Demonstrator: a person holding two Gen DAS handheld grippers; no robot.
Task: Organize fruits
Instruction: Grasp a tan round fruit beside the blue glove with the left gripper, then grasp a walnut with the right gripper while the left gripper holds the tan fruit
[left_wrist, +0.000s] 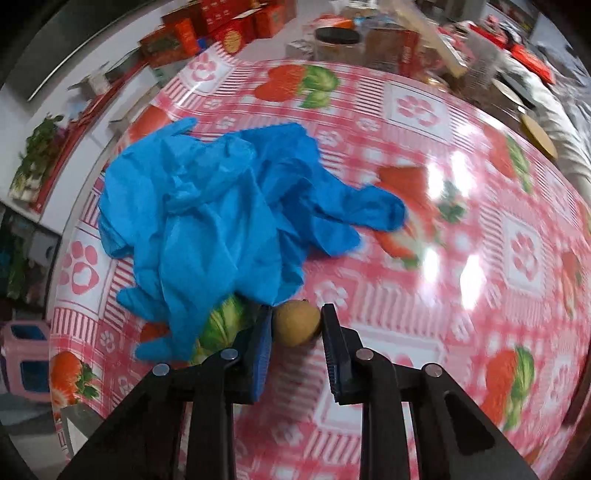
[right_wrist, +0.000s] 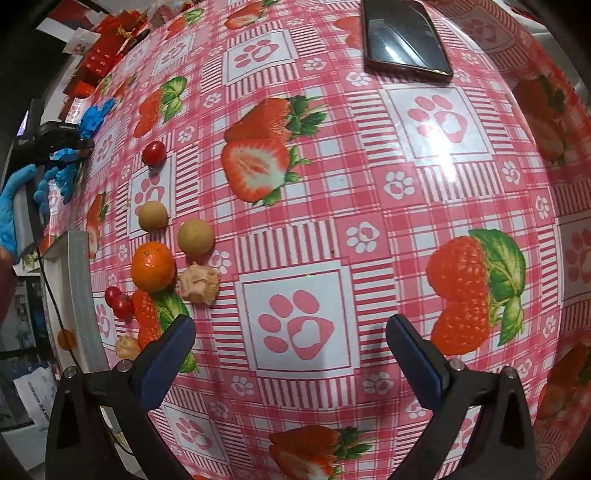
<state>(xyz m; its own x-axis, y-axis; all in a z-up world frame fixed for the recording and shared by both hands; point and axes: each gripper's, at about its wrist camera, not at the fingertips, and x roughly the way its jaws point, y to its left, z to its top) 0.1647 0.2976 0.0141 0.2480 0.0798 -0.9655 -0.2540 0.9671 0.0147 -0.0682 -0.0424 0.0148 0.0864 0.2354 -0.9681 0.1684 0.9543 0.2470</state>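
Note:
In the left wrist view my left gripper (left_wrist: 296, 325) is shut on a small tan round fruit (left_wrist: 297, 322), just above the tablecloth beside a heap of blue gloves (left_wrist: 221, 206). In the right wrist view my right gripper (right_wrist: 290, 332) is open and empty over the cloth. To its left lie an orange (right_wrist: 152, 266), two tan round fruits (right_wrist: 195, 237) (right_wrist: 153, 216), a red cherry tomato (right_wrist: 154, 153), two more red ones (right_wrist: 119, 302), and two pale husked fruits (right_wrist: 199, 283) (right_wrist: 126, 347). The left gripper (right_wrist: 85, 143) shows far left, its jaws too small to read.
A dark phone (right_wrist: 404, 38) lies at the far side of the table. The table's left edge (right_wrist: 79, 295) runs close to the fruits. Red boxes (left_wrist: 221, 26) and jars (left_wrist: 338, 37) crowd the far end. A pink stool (left_wrist: 26, 362) stands beside the table.

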